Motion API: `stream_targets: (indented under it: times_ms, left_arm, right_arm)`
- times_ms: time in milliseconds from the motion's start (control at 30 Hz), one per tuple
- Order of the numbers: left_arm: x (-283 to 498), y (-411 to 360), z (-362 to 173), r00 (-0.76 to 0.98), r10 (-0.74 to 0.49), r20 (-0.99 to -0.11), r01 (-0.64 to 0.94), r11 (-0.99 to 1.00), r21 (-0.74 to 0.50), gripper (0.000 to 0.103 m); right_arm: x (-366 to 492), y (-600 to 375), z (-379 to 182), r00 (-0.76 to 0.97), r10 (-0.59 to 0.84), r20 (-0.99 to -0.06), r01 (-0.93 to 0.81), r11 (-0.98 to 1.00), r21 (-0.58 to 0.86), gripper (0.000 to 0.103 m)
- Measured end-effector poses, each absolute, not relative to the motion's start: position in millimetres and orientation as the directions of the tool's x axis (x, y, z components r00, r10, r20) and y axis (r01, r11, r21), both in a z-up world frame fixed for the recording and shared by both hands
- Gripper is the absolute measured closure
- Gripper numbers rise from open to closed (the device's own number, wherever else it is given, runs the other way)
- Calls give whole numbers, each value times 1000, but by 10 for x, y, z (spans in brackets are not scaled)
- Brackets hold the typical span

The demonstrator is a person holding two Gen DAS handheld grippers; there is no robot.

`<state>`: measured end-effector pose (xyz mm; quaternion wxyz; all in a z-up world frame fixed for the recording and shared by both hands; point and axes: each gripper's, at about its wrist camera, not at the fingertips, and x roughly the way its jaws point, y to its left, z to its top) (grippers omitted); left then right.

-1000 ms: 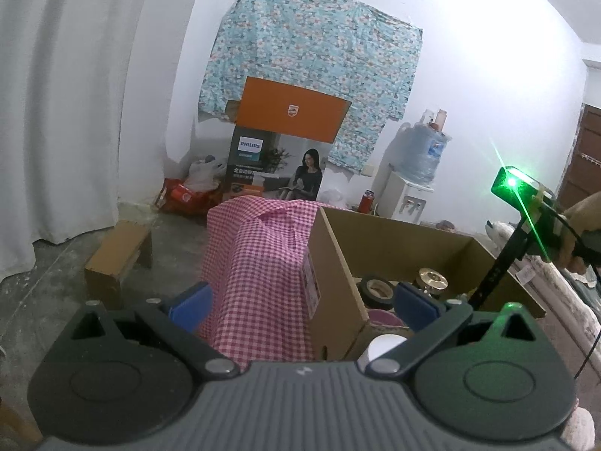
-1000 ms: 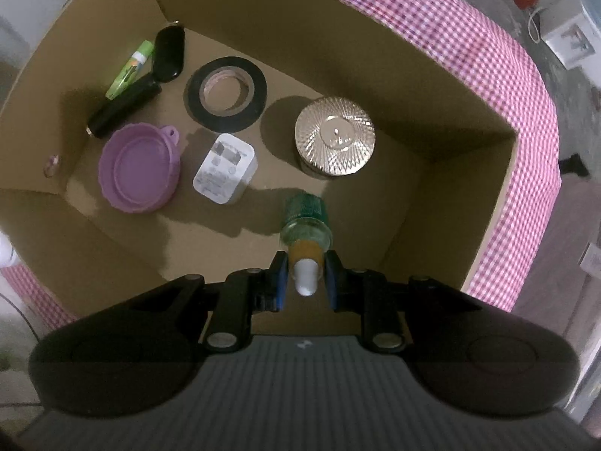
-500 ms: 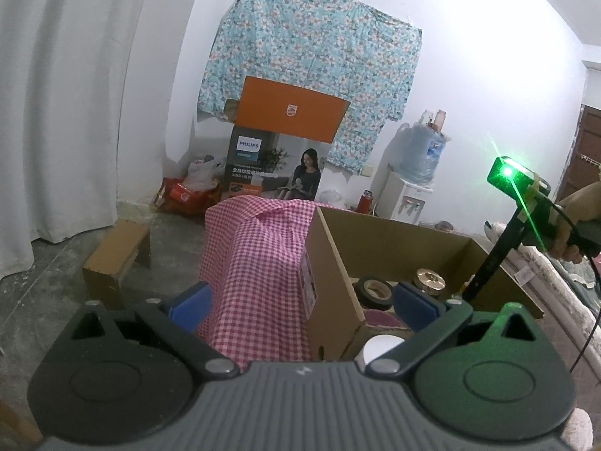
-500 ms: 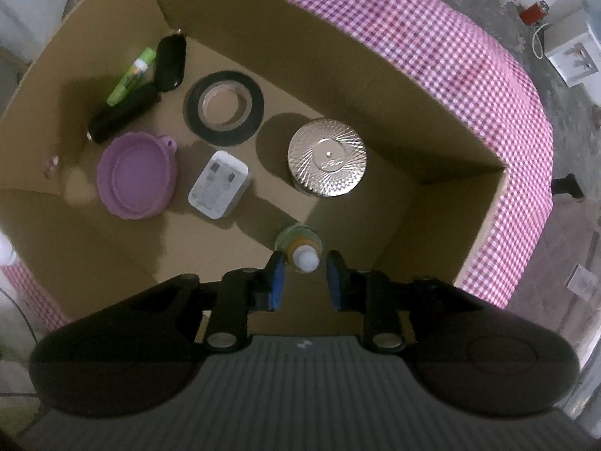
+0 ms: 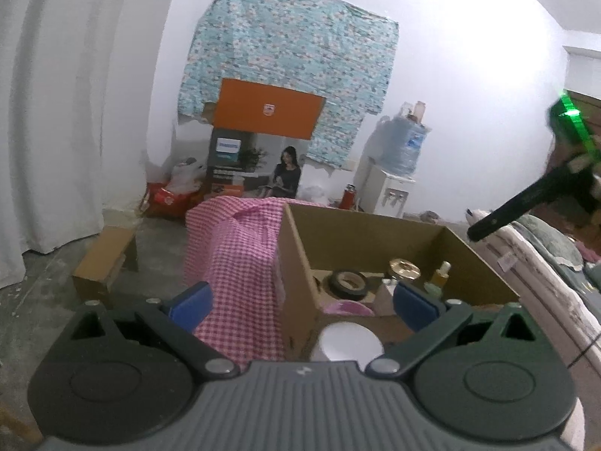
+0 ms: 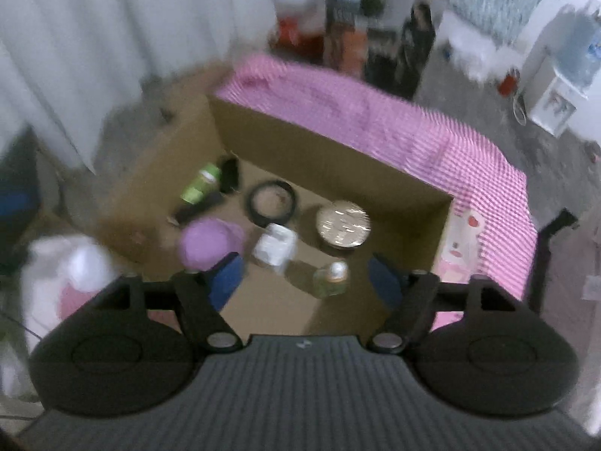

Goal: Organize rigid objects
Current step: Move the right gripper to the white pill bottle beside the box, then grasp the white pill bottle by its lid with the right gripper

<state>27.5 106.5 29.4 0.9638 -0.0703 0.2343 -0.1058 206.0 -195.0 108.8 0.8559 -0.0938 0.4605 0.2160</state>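
Observation:
A cardboard box [image 6: 338,165] stands on a pink checked cloth [image 6: 432,131]. In it lie a black tape roll [image 6: 271,203], a round silver tin [image 6: 343,222], a white charger [image 6: 274,250], a purple lid [image 6: 208,242], a green tube [image 6: 199,188] and a small glass bottle [image 6: 331,278] standing upright. My right gripper [image 6: 306,282] is open and empty, raised above the box's near side. My left gripper [image 5: 300,300] is open and empty beside the box [image 5: 375,233], with a white round object [image 5: 349,342] just below it. The bottle [image 5: 441,274] shows there too.
A white curtain [image 5: 49,112] hangs at the left. A small cardboard box [image 5: 105,263] sits on the floor. A printed carton [image 5: 259,161] and a water dispenser [image 5: 394,180] stand by the far wall. Bedding [image 5: 544,263] lies at the right.
My right gripper has opened and let go of the small bottle, which now stands in the box. The right gripper has lifted up and back. The left gripper has barely moved.

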Motion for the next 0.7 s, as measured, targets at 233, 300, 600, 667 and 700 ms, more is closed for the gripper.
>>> stream_targets:
  times_ms: [233,300,600,667,700]
  left_arm:
    - [163,830,185,822,-309,-479,257,951,-172,0]
    - [148,739,111,804,-320,-501,279,947,-157,0]
    - [255,421,-173,817,-199,-542,237,972,-1,5]
    - [276,375,-211,833,-166,-527,224,973,49,6]
    - [296,365,-231,833,-160,-529,222,973,56,6]
  right_arm:
    - [1036,-2050,1038,566,516,-643,-485,839,247,24]
    - [838,-2072,912,575,568,-588,-482,817,318,24]
    - [692,-1742,240,570,659,-490,-437,749,498,24]
    - [766,-1589,133,555,665,-499,-430,744,512,26]
    - [807,-1543,81,551,666,-503,-426,742,517,27]
